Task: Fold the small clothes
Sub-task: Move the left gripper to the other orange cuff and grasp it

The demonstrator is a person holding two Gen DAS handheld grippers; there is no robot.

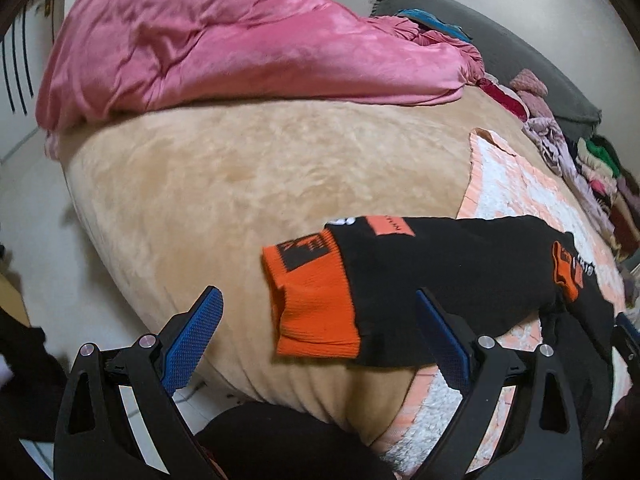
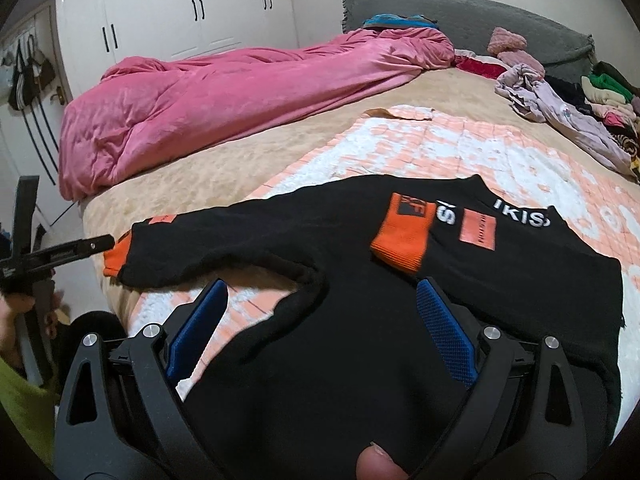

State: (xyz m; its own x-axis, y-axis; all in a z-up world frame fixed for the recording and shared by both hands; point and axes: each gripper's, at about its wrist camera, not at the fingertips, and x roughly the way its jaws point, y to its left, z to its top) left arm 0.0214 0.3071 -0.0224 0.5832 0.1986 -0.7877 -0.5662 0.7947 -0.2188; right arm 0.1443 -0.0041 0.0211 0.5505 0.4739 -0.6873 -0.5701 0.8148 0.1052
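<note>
A black sweater with orange cuffs (image 2: 360, 320) lies on a peach and white quilt (image 2: 460, 148) on the bed. One sleeve is folded over the body, its orange cuff (image 2: 402, 236) on the chest. The other sleeve (image 1: 440, 272) stretches left, its orange cuff (image 1: 316, 312) over the beige blanket. My left gripper (image 1: 316, 340) is open just short of that cuff, holding nothing; it also shows in the right wrist view (image 2: 100, 242). My right gripper (image 2: 320, 320) is open above the sweater's lower body, empty.
A pink duvet (image 2: 224, 96) is bunched along the bed's far left. A pile of loose clothes (image 2: 568, 108) lies at the right by the grey headboard (image 2: 460, 12). The beige blanket (image 1: 240, 184) covers the bed. White wardrobes (image 2: 180, 8) stand behind.
</note>
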